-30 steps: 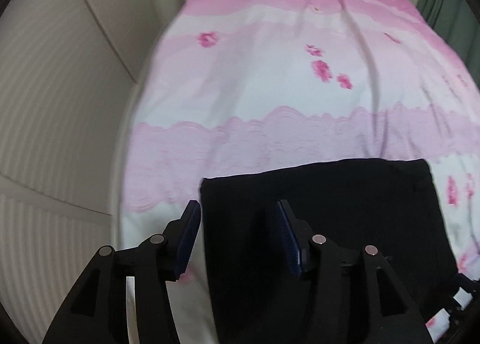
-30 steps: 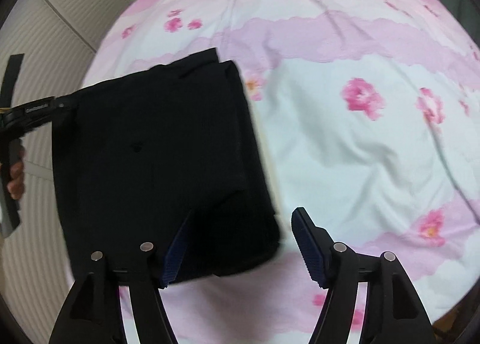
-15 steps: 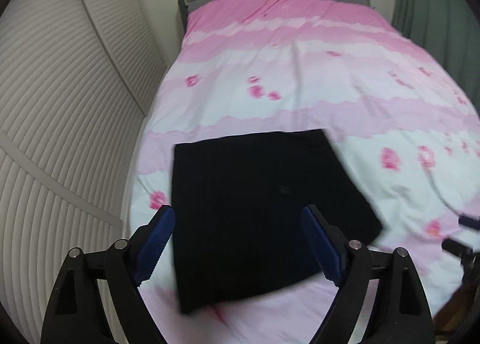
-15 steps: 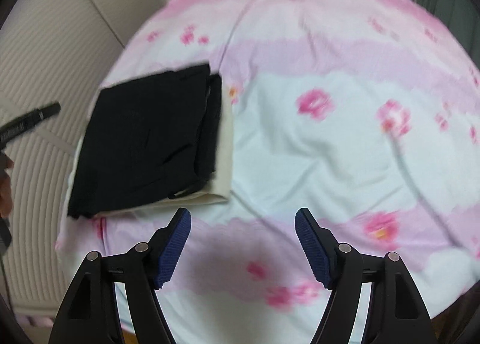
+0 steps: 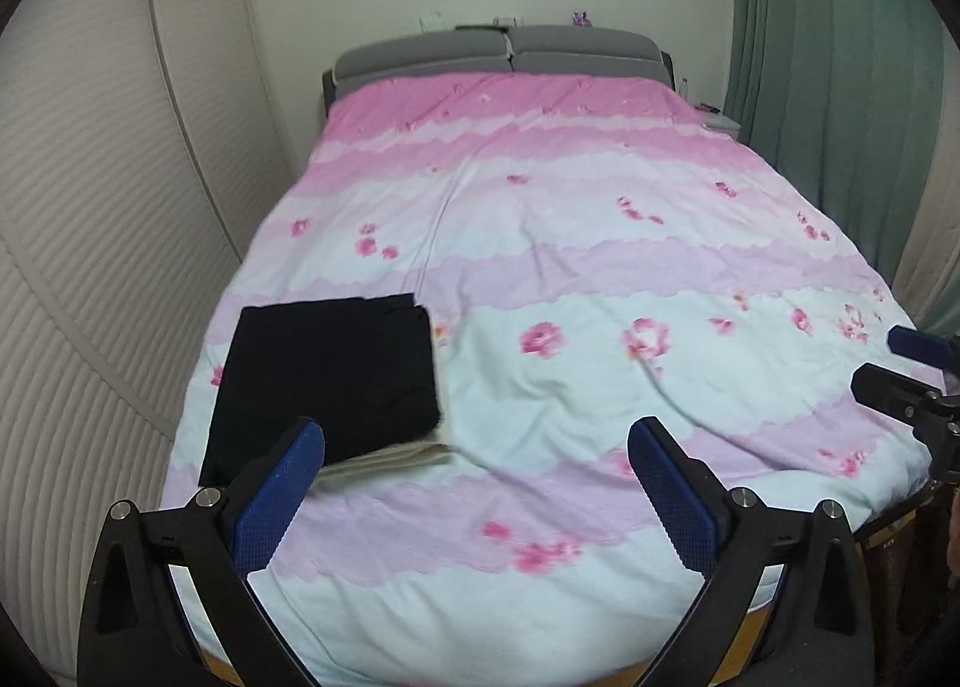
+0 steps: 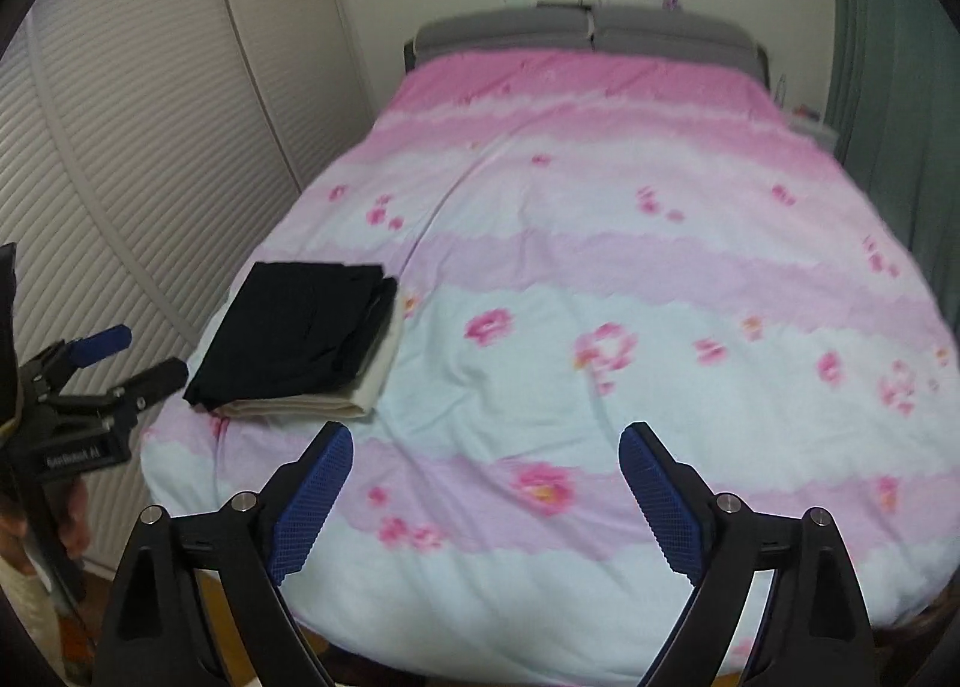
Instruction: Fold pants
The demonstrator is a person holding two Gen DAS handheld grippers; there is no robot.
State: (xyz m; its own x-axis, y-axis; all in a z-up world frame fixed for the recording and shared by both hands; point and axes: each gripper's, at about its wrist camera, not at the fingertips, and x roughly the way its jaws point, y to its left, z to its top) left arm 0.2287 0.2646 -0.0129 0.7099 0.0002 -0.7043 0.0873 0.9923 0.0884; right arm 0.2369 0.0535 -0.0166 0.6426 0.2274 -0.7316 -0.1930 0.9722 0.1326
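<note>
Folded black pants [image 5: 327, 375] lie in a flat square atop a folded cream cloth [image 6: 336, 396] near the left edge of the bed [image 5: 600, 279]; the fabric looks light, soft and limp, best lifted by a folded edge with the stack supported underneath. The left tool [image 5: 477, 492] and the right tool [image 6: 486, 498] hang clear above the duvet, jaws opening wide and empty.

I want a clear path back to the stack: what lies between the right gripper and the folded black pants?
Only bare pink-and-white floral duvet lies between the right gripper, its jaws opening and empty, and the folded black pants on a folded cream cloth, in the right wrist view.
</note>
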